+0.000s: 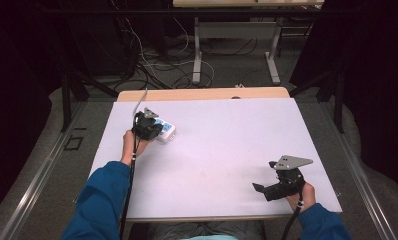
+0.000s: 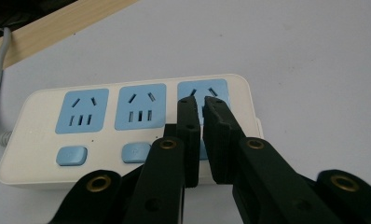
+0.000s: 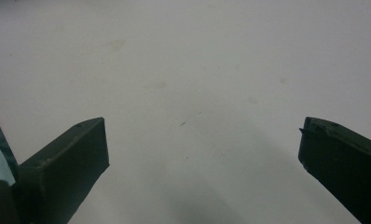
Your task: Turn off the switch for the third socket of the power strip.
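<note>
Left claw (image 2: pixel 198 105) nearly pressed together, tips over the strip's end socket. White table (image 1: pixel 222 150) beneath. Power strip (image 2: pixel 127 126) at far left of table. Right claw (image 3: pixel 200 149) spread wide, near right.

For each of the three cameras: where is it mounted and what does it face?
High view: above the person's side, looking down on the table; both forearms and hand-held grippers show.
Left gripper view: on the left hand-held gripper, facing the power strip; jaws nearly together.
Right gripper view: on the right hand-held gripper, facing bare tabletop; jaws wide.
Shared: high and left views show the strip.
</note>
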The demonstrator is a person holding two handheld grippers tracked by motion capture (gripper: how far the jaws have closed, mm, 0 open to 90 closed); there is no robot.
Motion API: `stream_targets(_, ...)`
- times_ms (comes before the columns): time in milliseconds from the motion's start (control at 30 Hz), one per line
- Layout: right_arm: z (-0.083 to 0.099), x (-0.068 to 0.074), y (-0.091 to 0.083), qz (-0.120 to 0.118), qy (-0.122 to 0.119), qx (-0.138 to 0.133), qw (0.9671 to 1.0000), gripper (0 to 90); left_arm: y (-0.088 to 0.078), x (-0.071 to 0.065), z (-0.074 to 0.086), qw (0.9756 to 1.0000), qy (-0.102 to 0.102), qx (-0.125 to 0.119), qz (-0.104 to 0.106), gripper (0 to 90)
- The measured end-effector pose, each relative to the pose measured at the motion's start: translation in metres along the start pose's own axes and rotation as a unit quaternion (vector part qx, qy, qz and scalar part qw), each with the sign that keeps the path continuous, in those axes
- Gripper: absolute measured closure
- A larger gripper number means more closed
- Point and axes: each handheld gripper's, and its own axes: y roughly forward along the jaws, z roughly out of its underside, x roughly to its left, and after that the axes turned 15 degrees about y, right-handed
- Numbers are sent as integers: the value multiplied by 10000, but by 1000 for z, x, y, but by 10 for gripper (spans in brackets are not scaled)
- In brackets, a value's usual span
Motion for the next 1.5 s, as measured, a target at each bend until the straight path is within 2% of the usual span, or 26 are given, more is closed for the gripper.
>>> stream_targets(167, -1, 1, 0, -35, 49, 53, 10000, 12, -6, 0, -1, 10000, 14, -5, 33, 756)
stream_targets(300, -2, 1, 2, -53, 32, 74, 10000, 13, -8, 2, 0, 9999, -99, -24, -13, 578)
stream_targets(400, -2, 0, 2, -44, -13, -15, 10000, 13, -12, 2, -1, 9999, -132, -46, -64, 443)
stream_targets(500, -2, 1, 1, -36, 39, 79, 10000, 13, -16, 1, -2, 9998, -175, -29, -93, 319)
stream_targets(533, -2, 1, 2, -21, 43, 28, 10000, 13, -17, 1, -2, 9997, -193, -49, -126, 268)
stream_targets(633, -2, 0, 2, -36, 31, -4, 10000, 13, -21, 0, -2, 9997, -226, -61, -103, 164)
stream_targets(667, -2, 1, 2, -8, 24, -21, 10000, 13, -23, 0, -2, 9997, -220, -23, -62, 154)
stream_targets(767, -1, 0, 1, -53, 38, 67, 10000, 12, -27, -3, -3, 9996, -244, -79, -125, 76)
stream_targets(833, -1, 1, 1, -44, 56, -18, 10000, 12, -31, -5, -3, 9996, -261, -70, -104, 48)
stream_targets(900, -1, 1, 0, -40, 50, 7, 10000, 13, -35, -8, -1, 9996, -250, -46, -149, 20)
stream_targets(933, -1, 1, 0, -61, 77, 50, 9999, 13, -36, -9, 0, 9994, -265, -110, -179, 11)
stream_targets(967, -1, 1, 1, -53, 48, 32, 10000, 13, -39, -10, 1, 9996, -234, -48, -151, 4)
stream_targets(1000, -1, 0, 2, -83, 26, -56, 9999, 13, -40, -13, 3, 9995, -232, -75, -181, 4)
stream_targets(1067, -2, 0, 1, -50, 4, -16, 10000, 12, -45, -16, 5, 9996, -200, -31, -193, 4)
stream_targets(1200, -2, 0, 2, -36, 1, -36, 10000, 13, -56, -22, 11, 9991, -204, -159, -345, 3)
stream_targets(1267, -2, 0, 2, -32, 9, -29, 10000, 13, -62, -25, 13, 9991, -218, -152, -335, 3)
stream_targets(1300, -1, 1, 1, 6, 3, -41, 10000, 12, -64, -27, 14, 9987, -222, -214, -410, 3)
stream_targets(1333, -2, 1, 2, -17, 10, -40, 10000, 13, -68, -28, 14, 9989, -229, -185, -353, 3)
stream_targets(1500, -2, 0, 1, -55, -13, -24, 10000, 12, -78, -39, 19, 9988, -144, -219, -408, 3)
